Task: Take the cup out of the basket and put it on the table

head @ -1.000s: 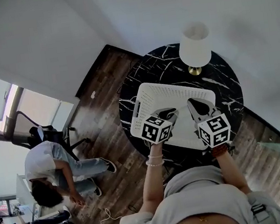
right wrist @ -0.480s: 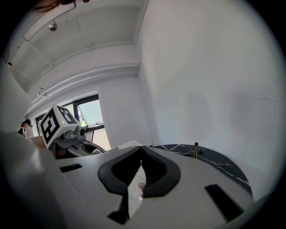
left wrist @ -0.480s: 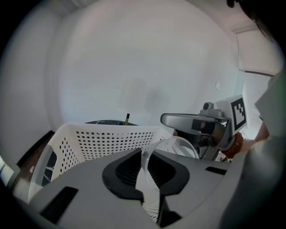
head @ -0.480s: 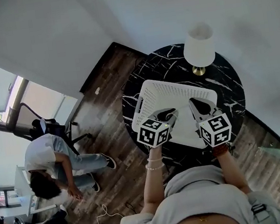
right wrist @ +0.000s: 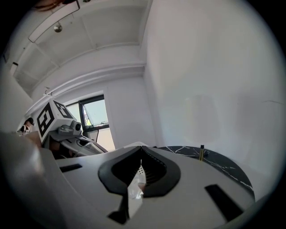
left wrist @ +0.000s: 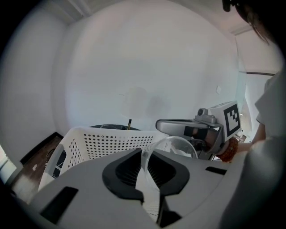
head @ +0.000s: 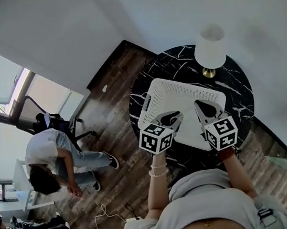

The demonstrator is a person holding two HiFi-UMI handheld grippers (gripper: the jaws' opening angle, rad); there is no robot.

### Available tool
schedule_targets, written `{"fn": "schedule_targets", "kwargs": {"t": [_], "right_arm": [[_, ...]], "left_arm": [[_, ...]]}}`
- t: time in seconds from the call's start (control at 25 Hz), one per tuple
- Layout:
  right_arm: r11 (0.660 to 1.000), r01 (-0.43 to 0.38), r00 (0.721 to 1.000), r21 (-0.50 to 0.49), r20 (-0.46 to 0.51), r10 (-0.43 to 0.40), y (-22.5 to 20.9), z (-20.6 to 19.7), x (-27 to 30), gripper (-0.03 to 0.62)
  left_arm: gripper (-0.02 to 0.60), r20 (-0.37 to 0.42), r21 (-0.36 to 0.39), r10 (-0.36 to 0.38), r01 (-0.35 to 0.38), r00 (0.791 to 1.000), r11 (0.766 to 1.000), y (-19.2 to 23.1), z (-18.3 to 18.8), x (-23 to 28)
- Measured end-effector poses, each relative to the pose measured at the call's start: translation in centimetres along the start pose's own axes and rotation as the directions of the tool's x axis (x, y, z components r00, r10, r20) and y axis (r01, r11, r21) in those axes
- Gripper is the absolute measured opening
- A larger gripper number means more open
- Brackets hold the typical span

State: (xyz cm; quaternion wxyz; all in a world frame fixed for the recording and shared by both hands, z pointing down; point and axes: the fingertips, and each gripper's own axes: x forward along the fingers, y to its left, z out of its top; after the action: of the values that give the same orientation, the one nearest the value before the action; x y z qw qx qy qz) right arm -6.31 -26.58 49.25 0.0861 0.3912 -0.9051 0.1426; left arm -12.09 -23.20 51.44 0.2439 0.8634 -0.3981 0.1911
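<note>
right gripper [right wrist: 141, 159] fills the foreground, jaw tips meeting, with only a thin wedge of gap behind them showing a white perforated surface [right wrist: 136, 185]. left gripper [right wrist: 89, 146] sits at the left edge with its marker cube [right wrist: 46, 120] up high, in front of a window [right wrist: 94, 117]. on the right, a black marble table [right wrist: 223, 166] with a thin brass stem [right wrist: 201, 153] standing on it against a plain white wall [right wrist: 210, 76].
</note>
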Motion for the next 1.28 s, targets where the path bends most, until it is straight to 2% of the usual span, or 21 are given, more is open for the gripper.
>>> {"fn": "schedule_targets", "kwargs": {"t": [0.72,1.28], "right_arm": [[0.996,-0.060,0.998,-0.061,-0.017,0.059,2.8,0.3,0.3,0.011],[0.996,-0.058,0.998,-0.075,-0.033,0.055,3.1,-0.2,0.3,0.011]], "left_arm": [[0.043,0.042,-0.037,0.059,-0.058,0.997,0.998,-0.8,-0.9,-3.2],[0.043,0.039,-0.048,0.040,-0.038,0.998,0.998,-1.2,-1.5,-3.3]]}}
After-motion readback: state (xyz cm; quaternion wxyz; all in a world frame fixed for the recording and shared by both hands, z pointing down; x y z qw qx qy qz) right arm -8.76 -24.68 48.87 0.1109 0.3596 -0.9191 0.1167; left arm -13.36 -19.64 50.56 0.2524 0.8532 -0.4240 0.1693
